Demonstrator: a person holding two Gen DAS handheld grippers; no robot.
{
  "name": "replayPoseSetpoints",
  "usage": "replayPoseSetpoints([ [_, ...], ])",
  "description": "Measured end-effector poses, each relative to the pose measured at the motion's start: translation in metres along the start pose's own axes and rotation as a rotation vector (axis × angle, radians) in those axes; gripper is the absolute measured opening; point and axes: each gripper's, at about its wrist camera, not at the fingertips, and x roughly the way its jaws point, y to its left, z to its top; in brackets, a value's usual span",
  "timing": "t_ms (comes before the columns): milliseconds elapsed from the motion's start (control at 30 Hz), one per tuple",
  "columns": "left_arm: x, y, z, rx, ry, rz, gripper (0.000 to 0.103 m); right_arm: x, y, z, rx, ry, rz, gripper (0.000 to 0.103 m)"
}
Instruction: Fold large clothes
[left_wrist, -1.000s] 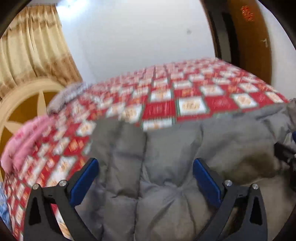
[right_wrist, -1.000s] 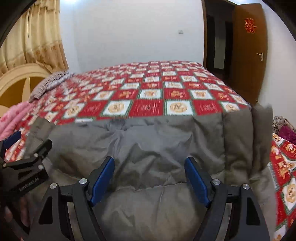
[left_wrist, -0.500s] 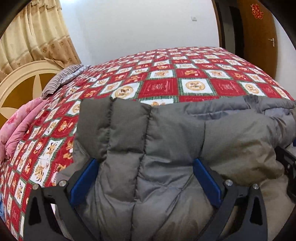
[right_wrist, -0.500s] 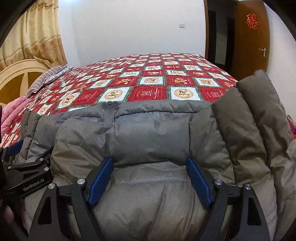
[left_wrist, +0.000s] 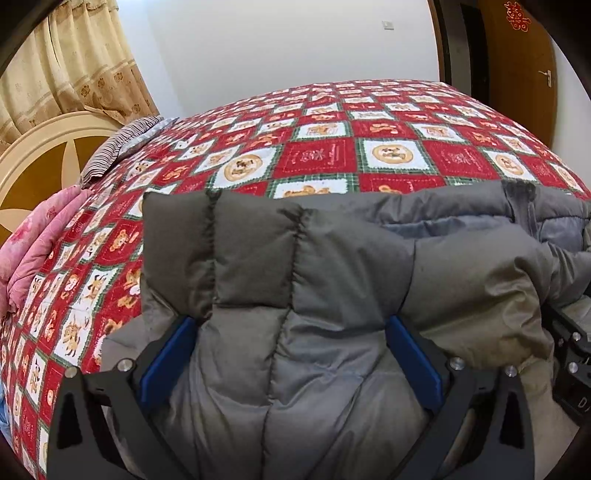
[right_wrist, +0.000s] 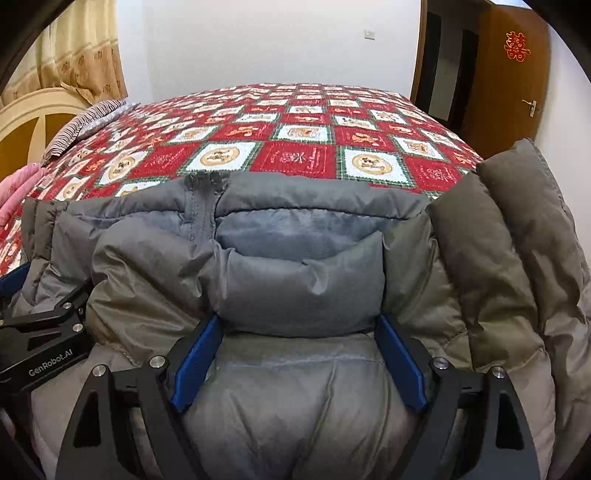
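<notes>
A large grey puffer jacket (left_wrist: 332, 280) lies bunched on the near part of a bed and also fills the right wrist view (right_wrist: 303, 280). My left gripper (left_wrist: 291, 354) stands wide apart with thick quilted jacket fabric between its blue pads (left_wrist: 413, 365); whether it grips is unclear. My right gripper (right_wrist: 299, 362) likewise stands wide with a padded fold between its pads (right_wrist: 195, 365). The left gripper's black body (right_wrist: 44, 347) shows at the left of the right wrist view. The zipper edge (right_wrist: 201, 199) and lighter lining show at the jacket's far rim.
The bed carries a red, white and green checked cover (left_wrist: 332, 155). A striped pillow (left_wrist: 122, 147) and pink bedding (left_wrist: 37, 236) lie at the left by a cream round headboard (left_wrist: 44, 147). A brown door (right_wrist: 513, 74) stands at the right.
Both grippers have moved forward and up with the jacket. The jacket's near part has risen and folded over toward the far side, and it now fills more of both views.
</notes>
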Motion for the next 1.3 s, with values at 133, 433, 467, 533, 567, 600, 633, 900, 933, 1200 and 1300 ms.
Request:
replayPoseSetpoints([
  [133, 0.0, 0.0, 0.0, 0.0, 0.001, -0.001, 0.103, 0.002, 0.001, 0.0, -0.01, 0.009, -0.01, 0.085],
  [433, -0.003, -0.001, 0.003, 0.028, 0.01, 0.02, 0.103, 0.005, 0.006, 0.001, -0.031, 0.028, -0.03, 0.086],
  [467, -0.01, 0.001, 0.003, 0.028, 0.014, 0.026, 0.103, 0.005, 0.007, 0.001, -0.034, 0.029, -0.033, 0.086],
  [533, -0.026, 0.01, 0.002, 0.008, 0.002, 0.013, 0.103, 0.004, 0.009, 0.0, -0.046, 0.033, -0.046, 0.086],
  [567, -0.038, 0.017, 0.001, -0.01, -0.018, -0.003, 0.103, 0.002, 0.011, 0.0, -0.059, 0.038, -0.054, 0.086],
  [600, -0.052, 0.024, -0.002, -0.024, -0.048, -0.014, 0.103, 0.001, 0.011, 0.001, -0.065, 0.044, -0.054, 0.086],
  [633, -0.061, 0.03, -0.005, -0.024, -0.072, -0.012, 0.103, -0.003, 0.01, 0.002, -0.065, 0.047, -0.052, 0.086],
  [900, -0.047, 0.045, -0.037, -0.007, -0.026, 0.024, 0.103, -0.063, 0.041, -0.024, -0.098, -0.066, -0.012, 0.086],
  [933, -0.043, 0.045, -0.04, -0.02, -0.026, 0.016, 0.103, -0.059, 0.046, -0.029, -0.117, -0.051, -0.029, 0.086],
  [1200, -0.044, 0.05, -0.045, -0.055, -0.036, -0.004, 0.103, -0.032, 0.049, -0.042, -0.141, -0.021, -0.059, 0.089],
  [1300, -0.056, 0.065, -0.05, -0.103, -0.021, -0.002, 0.103, -0.031, 0.047, -0.041, -0.138, -0.009, -0.048, 0.089],
])
